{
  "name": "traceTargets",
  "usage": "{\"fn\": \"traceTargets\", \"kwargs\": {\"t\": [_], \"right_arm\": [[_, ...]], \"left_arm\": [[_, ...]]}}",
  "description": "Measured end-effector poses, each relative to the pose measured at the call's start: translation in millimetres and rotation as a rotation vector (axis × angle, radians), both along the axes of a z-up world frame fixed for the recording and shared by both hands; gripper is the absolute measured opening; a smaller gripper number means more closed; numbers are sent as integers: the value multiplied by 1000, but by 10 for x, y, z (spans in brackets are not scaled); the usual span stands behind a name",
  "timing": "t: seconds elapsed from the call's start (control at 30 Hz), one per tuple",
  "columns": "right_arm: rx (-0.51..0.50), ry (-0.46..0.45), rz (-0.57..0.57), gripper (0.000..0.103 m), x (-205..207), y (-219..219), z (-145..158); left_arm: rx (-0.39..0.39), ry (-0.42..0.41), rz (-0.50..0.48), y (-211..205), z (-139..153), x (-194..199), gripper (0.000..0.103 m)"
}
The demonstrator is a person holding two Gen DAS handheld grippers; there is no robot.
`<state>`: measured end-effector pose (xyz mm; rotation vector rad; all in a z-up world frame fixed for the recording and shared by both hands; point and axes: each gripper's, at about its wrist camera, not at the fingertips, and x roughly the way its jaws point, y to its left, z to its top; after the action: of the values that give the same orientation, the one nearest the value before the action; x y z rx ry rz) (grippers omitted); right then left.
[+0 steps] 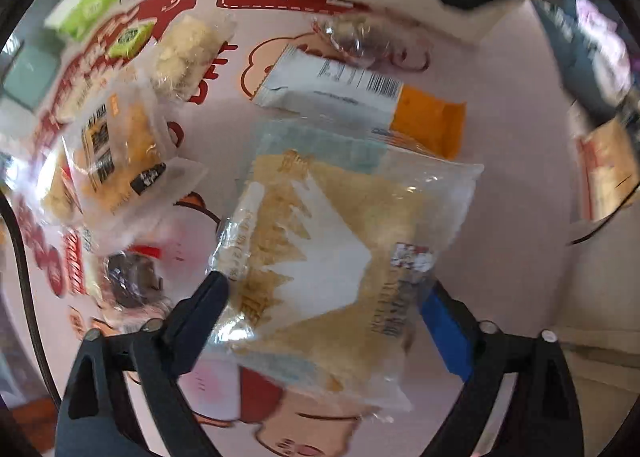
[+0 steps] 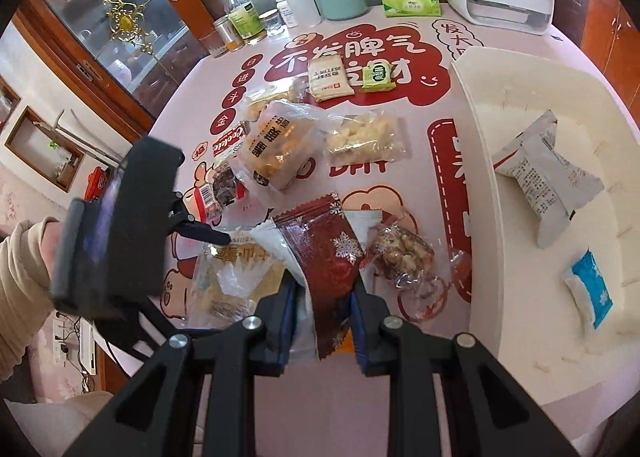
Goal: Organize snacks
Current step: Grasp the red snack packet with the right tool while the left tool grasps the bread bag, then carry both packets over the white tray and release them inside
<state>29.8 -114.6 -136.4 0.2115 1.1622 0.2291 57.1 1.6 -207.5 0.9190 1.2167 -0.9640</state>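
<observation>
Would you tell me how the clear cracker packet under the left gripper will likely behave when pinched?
The cracker packet looks light; its glossy film may slip and crinkle. The crackers inside seem brittle, so a hard squeeze from the left gripper could break them.

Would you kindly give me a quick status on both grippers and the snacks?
Right gripper shut on dark red packet. Left gripper open, straddling yellow cracker pack, pads not pressing. White tray holds two snacks. Others loose on table.

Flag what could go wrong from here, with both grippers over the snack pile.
The right hand-held gripper pinches the dark red snowflake packet by one end only; it may swing or slip on the way to the white tray. The left hand-held gripper, open, straddles the clear cracker packet, which overlaps the orange-and-white packet and may drag it.
</observation>
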Motion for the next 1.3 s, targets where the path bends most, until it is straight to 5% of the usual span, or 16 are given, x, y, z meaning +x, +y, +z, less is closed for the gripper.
{"fn": "traceTargets", "kwargs": {"t": [0.33, 0.57, 0.7, 0.93, 1.3], "right_arm": [[-3, 6, -21, 24, -57, -3, -37], [8, 7, -26, 24, -96, -29, -38], [15, -9, -18, 24, -97, -36, 19], [32, -72, 14, 24, -135, -101, 273], [65, -261, 0, 24, -363, -659, 1016]], "left_arm": [[-52, -55, 121, -56, -239, 4, 103], [-157, -24, 306, 83, -85, 121, 77], [-239, 29, 469, 190, 202, 255, 45], [-328, 12, 623, 408, 705, 134, 40], [-519, -158, 611, -148, 1876, -226, 40]]}}
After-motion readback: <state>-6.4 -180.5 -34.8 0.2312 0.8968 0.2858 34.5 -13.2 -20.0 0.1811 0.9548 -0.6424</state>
